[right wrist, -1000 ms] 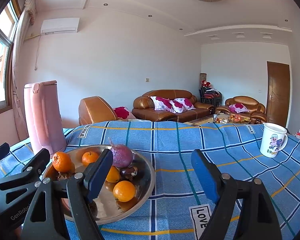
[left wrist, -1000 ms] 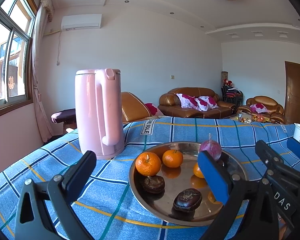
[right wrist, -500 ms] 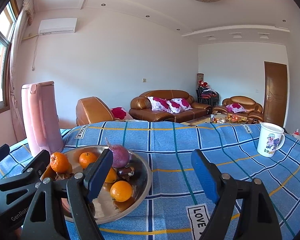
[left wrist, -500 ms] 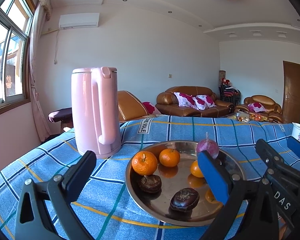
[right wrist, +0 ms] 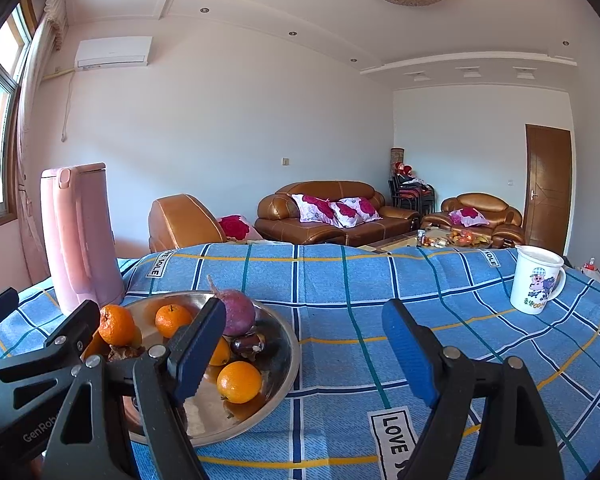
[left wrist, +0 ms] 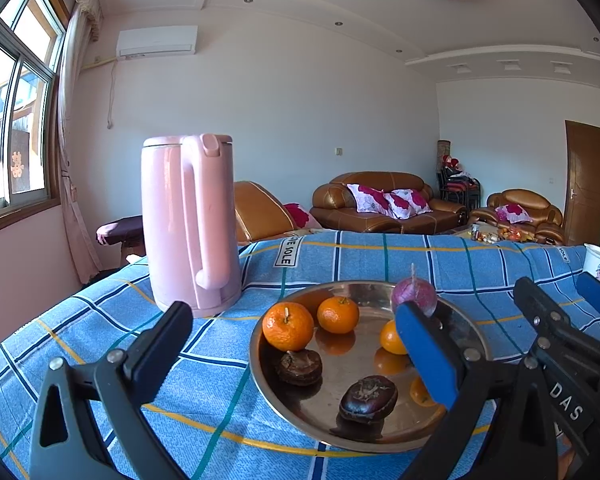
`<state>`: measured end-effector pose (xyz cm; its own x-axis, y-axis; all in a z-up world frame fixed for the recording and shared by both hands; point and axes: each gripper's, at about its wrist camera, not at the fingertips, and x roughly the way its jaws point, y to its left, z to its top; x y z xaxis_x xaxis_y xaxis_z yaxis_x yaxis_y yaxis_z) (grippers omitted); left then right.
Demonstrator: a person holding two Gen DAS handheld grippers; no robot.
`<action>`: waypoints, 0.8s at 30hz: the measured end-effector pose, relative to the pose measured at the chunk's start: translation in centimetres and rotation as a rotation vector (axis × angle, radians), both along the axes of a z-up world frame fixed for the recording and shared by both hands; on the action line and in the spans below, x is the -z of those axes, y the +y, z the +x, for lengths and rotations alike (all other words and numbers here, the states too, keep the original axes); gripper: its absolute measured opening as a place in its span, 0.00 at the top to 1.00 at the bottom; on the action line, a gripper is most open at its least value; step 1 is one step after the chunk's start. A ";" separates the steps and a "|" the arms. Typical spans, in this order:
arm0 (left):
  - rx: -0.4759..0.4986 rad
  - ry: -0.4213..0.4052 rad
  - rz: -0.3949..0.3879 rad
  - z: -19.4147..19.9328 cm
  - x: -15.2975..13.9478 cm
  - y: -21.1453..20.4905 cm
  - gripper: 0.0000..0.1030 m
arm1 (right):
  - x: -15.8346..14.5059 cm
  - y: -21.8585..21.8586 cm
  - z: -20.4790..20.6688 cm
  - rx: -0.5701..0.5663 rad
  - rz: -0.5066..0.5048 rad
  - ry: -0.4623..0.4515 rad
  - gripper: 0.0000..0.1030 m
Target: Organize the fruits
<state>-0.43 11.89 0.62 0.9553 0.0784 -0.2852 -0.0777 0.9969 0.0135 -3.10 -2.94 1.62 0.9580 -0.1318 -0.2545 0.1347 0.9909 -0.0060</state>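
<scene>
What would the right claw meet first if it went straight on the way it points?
Probably only the blue checked cloth. The open right claw has the metal plate to its left and the mug far right.

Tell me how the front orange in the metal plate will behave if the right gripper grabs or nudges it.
The orange looks round and smooth-skinned, so a nudge would likely roll it across the shiny metal plate. It sits apart from the other fruit, so nothing nearby should stop it. It seems firm enough for the open right gripper, though its curve might slip from flat pads.
</scene>
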 end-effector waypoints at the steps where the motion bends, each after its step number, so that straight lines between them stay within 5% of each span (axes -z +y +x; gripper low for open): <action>1: -0.001 0.001 -0.001 0.0 0.0 0.0 0.00 | 0.0 0.0 0.0 0.000 0.000 0.000 0.21; 24: 0.022 0.004 -0.009 0.2 0.0 0.1 0.01 | 0.0 -0.1 0.2 0.007 0.000 0.009 0.21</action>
<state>-0.21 11.98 0.61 0.9556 0.0550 -0.2894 -0.0560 0.9984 0.0050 -2.92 -3.07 1.58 0.9549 -0.1382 -0.2629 0.1412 0.9900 -0.0076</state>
